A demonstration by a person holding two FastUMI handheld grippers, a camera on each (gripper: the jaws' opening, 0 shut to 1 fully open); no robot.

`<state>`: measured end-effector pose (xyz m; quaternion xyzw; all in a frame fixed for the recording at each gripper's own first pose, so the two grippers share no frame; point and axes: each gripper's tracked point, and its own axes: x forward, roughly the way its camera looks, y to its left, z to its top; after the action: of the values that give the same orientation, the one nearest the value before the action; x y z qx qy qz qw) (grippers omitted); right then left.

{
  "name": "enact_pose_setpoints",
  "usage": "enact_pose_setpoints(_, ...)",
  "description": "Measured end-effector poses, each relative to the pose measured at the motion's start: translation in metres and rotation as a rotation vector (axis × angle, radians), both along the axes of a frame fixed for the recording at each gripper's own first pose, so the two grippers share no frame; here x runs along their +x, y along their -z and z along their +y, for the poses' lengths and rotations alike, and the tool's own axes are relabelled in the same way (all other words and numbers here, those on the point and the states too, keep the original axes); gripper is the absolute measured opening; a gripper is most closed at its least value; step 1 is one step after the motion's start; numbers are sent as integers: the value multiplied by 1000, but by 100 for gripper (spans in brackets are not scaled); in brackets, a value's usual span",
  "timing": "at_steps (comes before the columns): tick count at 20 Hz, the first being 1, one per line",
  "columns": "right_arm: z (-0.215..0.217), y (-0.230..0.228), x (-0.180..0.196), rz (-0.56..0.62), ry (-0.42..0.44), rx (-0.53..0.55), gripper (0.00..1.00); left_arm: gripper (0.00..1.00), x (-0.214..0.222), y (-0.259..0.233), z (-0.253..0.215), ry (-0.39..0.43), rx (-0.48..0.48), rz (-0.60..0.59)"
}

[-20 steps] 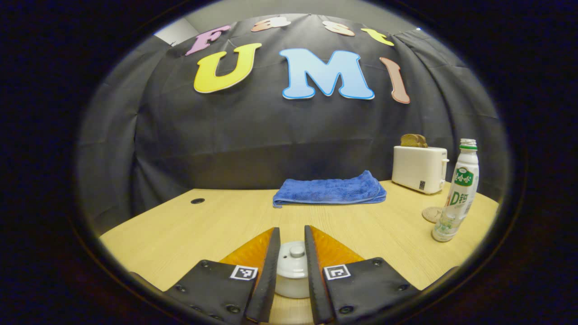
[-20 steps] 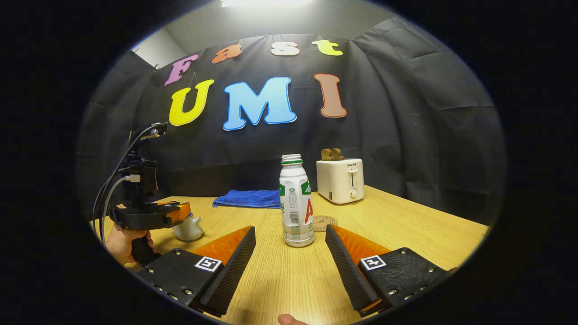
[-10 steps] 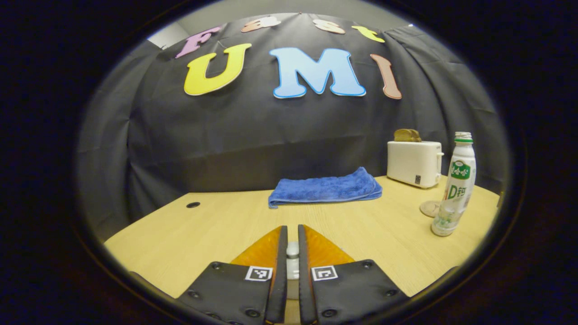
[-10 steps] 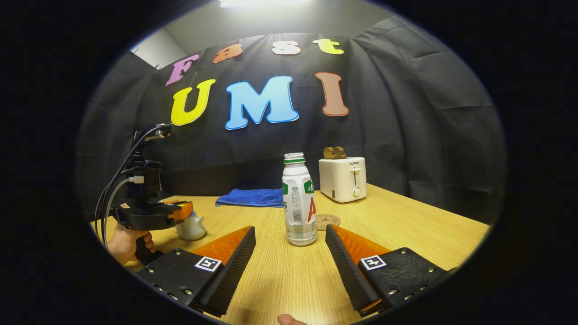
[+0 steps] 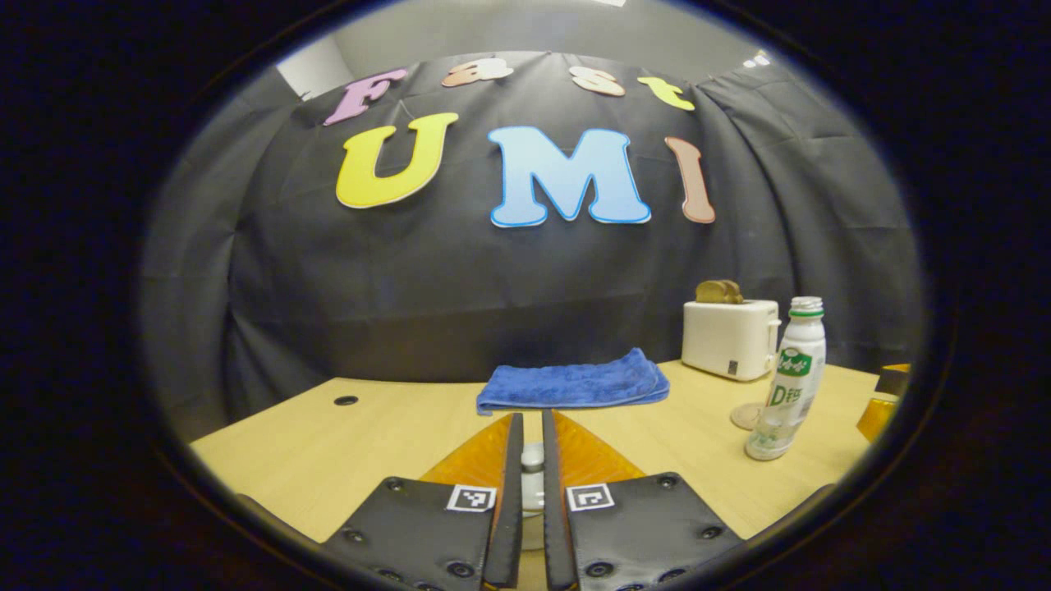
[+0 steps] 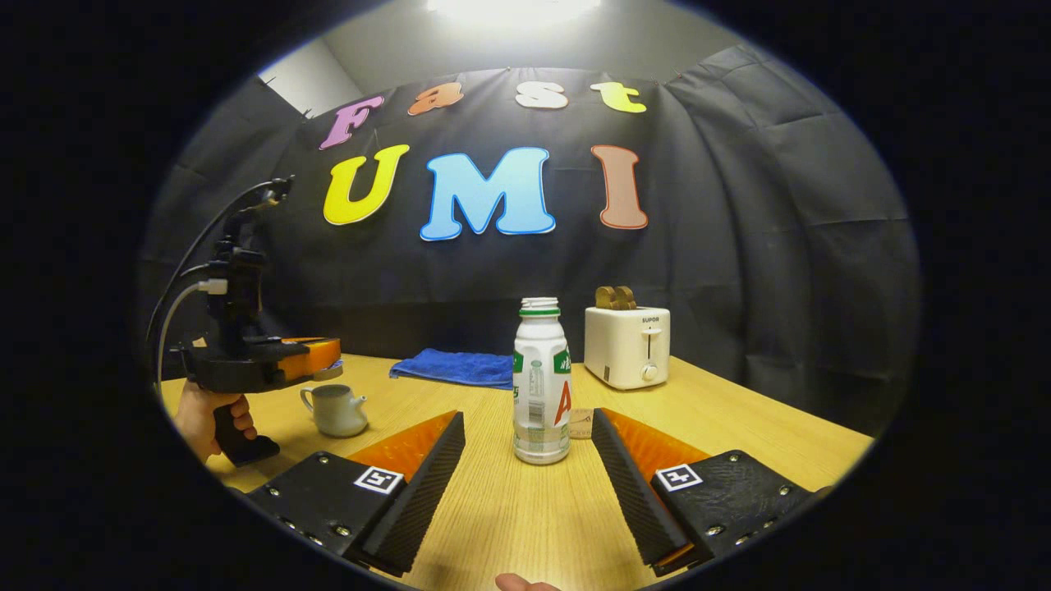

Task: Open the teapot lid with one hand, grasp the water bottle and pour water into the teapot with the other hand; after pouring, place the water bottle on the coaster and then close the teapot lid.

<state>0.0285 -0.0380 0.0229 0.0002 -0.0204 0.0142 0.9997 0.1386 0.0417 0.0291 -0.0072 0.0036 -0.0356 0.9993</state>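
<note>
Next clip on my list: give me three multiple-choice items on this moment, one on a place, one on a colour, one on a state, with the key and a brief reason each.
1. Where does the water bottle stand?
A. on the towel
B. on the table ahead of the open right claw
C. inside the toaster

2. What colour is the folded towel?
A. blue
B. red
C. white

3. What is the state of the teapot?
A. lying on its side
B. lid on
C. lid off, lifted by the left claw

Key: B, it stands upright on the wood between the spread fingers; A, the cloth is blue; C, the lid sits pinched above the pot.
</note>
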Motion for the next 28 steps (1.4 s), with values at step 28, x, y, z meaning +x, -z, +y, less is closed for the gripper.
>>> enact_pose_setpoints(28,-6,33,130,153,40,-59,79,22,-31,-20,32,-17,-173,-106)
